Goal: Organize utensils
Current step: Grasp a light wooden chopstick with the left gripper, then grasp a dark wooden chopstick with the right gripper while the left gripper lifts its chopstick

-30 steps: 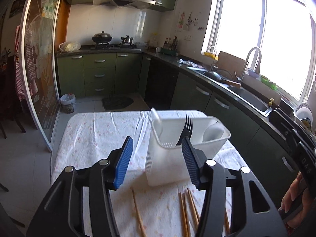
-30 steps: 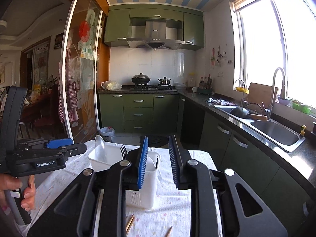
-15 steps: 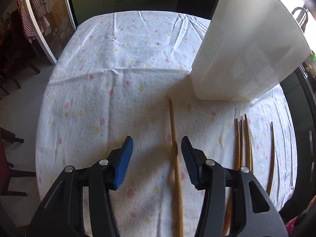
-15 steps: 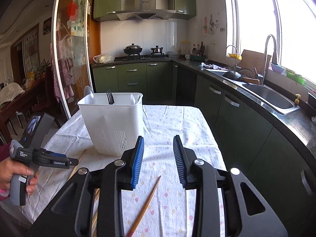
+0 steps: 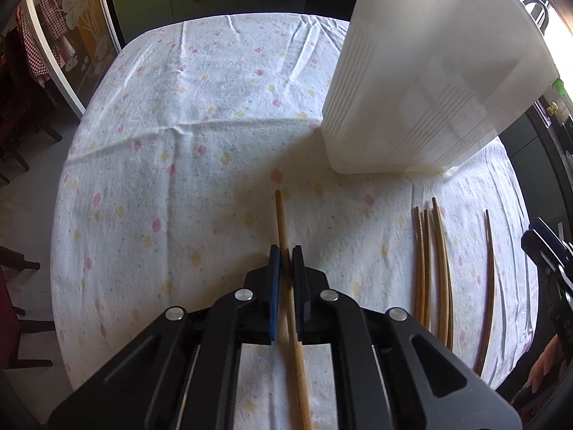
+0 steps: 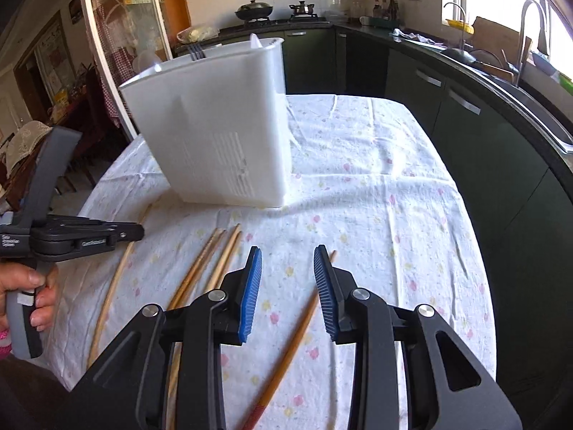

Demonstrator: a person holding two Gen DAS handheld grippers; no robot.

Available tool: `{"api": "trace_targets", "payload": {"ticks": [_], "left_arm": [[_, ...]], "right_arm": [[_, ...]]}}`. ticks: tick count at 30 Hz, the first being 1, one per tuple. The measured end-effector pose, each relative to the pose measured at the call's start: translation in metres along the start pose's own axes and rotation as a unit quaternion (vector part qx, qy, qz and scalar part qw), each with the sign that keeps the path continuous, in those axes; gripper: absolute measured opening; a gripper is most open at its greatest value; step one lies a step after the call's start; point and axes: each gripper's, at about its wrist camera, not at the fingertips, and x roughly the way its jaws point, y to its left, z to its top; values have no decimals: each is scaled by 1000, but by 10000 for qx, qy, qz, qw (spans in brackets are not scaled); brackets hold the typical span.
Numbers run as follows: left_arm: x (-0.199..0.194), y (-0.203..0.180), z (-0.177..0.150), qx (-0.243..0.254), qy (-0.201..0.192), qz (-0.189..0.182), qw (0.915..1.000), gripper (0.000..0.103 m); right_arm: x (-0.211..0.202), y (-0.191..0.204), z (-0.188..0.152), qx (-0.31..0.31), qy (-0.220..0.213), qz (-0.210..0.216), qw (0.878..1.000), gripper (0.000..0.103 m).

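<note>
Fork point(image 6: 196, 55), seemingly, shows only by right wrist.

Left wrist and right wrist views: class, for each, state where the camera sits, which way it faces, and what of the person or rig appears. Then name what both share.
Left wrist: on the left gripper, tipped steeply down at the tablecloth; jaws shut on a chopstick.
Right wrist: on the right gripper, angled down across the table; jaws open, the person's left hand visible.
Shared: white utensil caddy, loose chopsticks.
</note>
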Motion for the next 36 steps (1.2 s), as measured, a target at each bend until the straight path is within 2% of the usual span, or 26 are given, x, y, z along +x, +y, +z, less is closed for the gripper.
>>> {"api": "trace_targets", "payload": {"ticks": [6, 14, 16, 20, 24, 25, 27, 32, 36], "left_arm": [[-12, 2, -12, 14, -18, -206, 9998, 6], [-38, -5, -15, 192, -255, -322, 9990, 6], [-41, -6, -12, 245, -293, -291, 9988, 6], [-35, -5, -19, 237, 40, -337, 9991, 6], [-25, -2, -28, 316, 294, -284, 9987, 7], [-24, -2, -31, 333, 380, -261, 9984, 8], [-22, -2, -36, 373, 523, -238, 9977, 19], [-18, -7, -50, 571, 797, -73, 9952, 21], [-18, -13, -54, 654, 796, -88, 9946, 20]], "right_arm": [[28, -16, -1, 229, 564, -15, 9981, 31], [57, -6, 1, 105, 958, -205, 9951, 36], [58, -3, 1, 72, 928, -277, 9953, 36], [54, -5, -3, 166, 1006, -141, 9947, 36], [46, -2, -13, 22, 1085, -179, 9939, 37], [44, 0, -16, -17, 1107, -177, 9937, 39], [42, 5, -19, -122, 1124, -225, 9933, 42], [37, 8, -24, -113, 1100, -303, 9934, 42], [33, 13, -29, -91, 1073, -190, 9940, 24]]}}
